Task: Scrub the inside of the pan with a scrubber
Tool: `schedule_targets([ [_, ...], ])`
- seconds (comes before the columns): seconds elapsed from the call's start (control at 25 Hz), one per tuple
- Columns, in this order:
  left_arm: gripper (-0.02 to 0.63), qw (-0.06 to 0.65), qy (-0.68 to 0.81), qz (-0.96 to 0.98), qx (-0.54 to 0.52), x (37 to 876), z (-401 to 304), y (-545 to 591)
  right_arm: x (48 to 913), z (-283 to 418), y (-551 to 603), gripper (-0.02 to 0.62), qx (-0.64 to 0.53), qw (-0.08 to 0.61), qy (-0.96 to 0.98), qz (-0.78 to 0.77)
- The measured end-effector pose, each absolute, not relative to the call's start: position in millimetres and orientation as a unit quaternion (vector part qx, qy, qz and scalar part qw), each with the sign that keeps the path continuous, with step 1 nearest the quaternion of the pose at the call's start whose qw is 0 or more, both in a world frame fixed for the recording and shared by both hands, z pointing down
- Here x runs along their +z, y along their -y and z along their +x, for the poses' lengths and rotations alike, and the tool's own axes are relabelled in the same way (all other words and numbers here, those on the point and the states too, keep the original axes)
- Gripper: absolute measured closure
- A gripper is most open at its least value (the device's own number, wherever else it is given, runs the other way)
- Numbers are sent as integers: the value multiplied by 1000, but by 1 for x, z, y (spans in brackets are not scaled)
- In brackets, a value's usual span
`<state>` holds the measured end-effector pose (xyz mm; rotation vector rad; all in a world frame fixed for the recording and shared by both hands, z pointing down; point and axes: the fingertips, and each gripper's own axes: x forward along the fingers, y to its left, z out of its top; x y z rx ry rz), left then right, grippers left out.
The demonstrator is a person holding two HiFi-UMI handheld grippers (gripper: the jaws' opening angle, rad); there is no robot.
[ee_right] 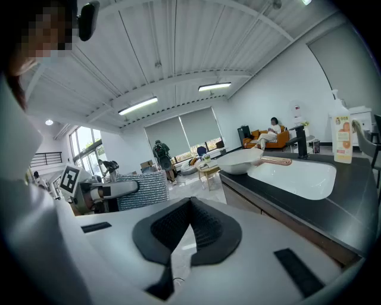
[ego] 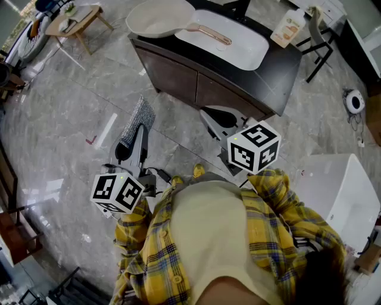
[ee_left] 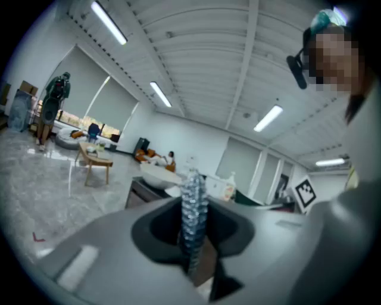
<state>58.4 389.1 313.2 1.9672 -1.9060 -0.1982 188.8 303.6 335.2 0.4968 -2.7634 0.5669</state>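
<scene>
The cream pan (ego: 159, 18) rests on the dark counter (ego: 280, 71) at the far side, its copper handle (ego: 209, 33) lying over the white sink (ego: 238, 50). My left gripper (ego: 132, 138) is shut on a silvery mesh scrubber (ego: 138, 116), held above the floor well short of the counter. In the left gripper view the scrubber (ee_left: 193, 214) stands edge-on between the jaws. My right gripper (ego: 217, 116) hovers just in front of the counter, shut with nothing in it; its ribbed pads (ee_right: 205, 229) meet at the tip. The right gripper view shows the pan (ee_right: 241, 159) and scrubber (ee_right: 143, 189).
A soap bottle (ego: 287, 27) stands on the counter right of the sink, beside a dark chair (ego: 318, 36). A small wooden table (ego: 74, 21) is at the far left. A white box (ego: 339, 190) sits at the right on the grey tiled floor.
</scene>
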Motion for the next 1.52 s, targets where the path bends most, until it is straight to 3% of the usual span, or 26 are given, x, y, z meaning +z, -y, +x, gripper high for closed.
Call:
schedule_targets([
  [0.8,532,195,684,699,-72,321,36,-330,357,166,-262,583,194,168,954,152],
  [1.52,533,193,636,745,-59,322,-62,-260,354,59,-210,583,190,177,950,176],
])
